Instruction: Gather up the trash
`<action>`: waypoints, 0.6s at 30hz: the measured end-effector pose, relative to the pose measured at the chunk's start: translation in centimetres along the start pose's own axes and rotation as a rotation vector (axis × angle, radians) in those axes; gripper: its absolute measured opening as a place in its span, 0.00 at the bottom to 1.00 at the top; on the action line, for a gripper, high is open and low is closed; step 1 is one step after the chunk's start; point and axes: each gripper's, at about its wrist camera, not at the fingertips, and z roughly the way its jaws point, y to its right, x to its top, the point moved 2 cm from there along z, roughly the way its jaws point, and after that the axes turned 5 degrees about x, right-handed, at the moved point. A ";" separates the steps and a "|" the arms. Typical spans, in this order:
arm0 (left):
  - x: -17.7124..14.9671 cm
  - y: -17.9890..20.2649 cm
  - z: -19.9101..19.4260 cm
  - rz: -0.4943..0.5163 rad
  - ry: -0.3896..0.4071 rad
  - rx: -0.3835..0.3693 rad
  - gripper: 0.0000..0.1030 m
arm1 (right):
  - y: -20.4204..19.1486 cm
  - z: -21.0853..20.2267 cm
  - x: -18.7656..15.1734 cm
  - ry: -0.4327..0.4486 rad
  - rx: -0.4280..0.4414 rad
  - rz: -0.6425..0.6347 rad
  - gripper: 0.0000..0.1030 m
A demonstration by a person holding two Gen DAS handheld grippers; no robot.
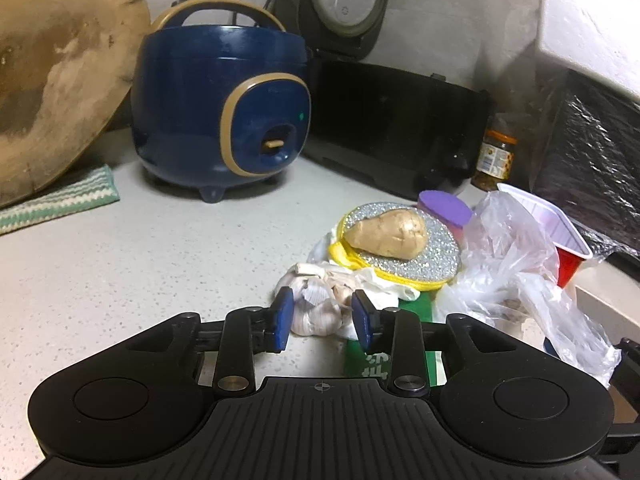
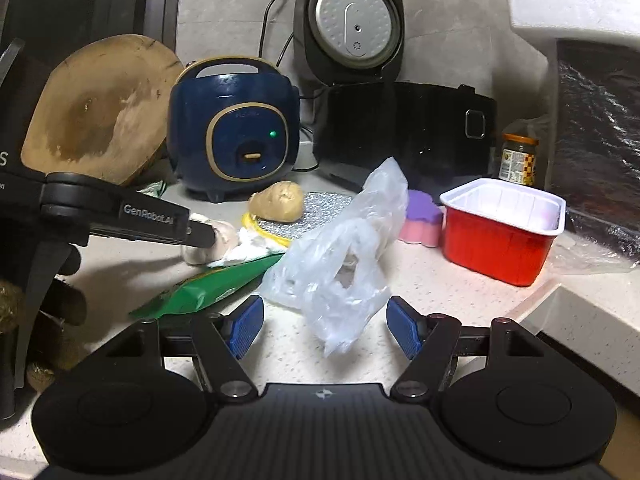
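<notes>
The left tongs (image 1: pixel 320 322) are standing partly open around the garlic bulb (image 1: pixel 316 312), pads not clearly pressing it. The right tongs (image 2: pixel 325 326) are gaping wide and empty, the clear plastic bag (image 2: pixel 340 256) lying between their pads, just right of the green wrapper (image 2: pixel 212 286) on the table (image 2: pixel 420 280). Gathering seems to be starting; next, the right tongs probably need closing on the bag.

Your left gripper (image 1: pixel 320 322) and right gripper (image 2: pixel 325 326) share ribbed black bodies, round side discs, silver pivot screws, blue pads (image 2: pixel 404 330); white lettering probably reads "GenRobot.AI".
</notes>
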 end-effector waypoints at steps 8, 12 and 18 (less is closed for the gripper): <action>1.0 -5.2 -2.5 -0.329 0.100 -0.003 0.34 | -0.5 -1.6 4.8 0.125 0.102 -0.009 0.81; 0.1 -10.2 -5.0 -0.625 0.217 0.024 0.34 | -3.3 2.1 6.6 0.004 0.228 -0.093 0.82; 0.0 -10.0 -5.5 -0.598 0.240 -0.011 0.34 | -7.3 9.5 7.6 -0.181 0.220 -0.121 0.82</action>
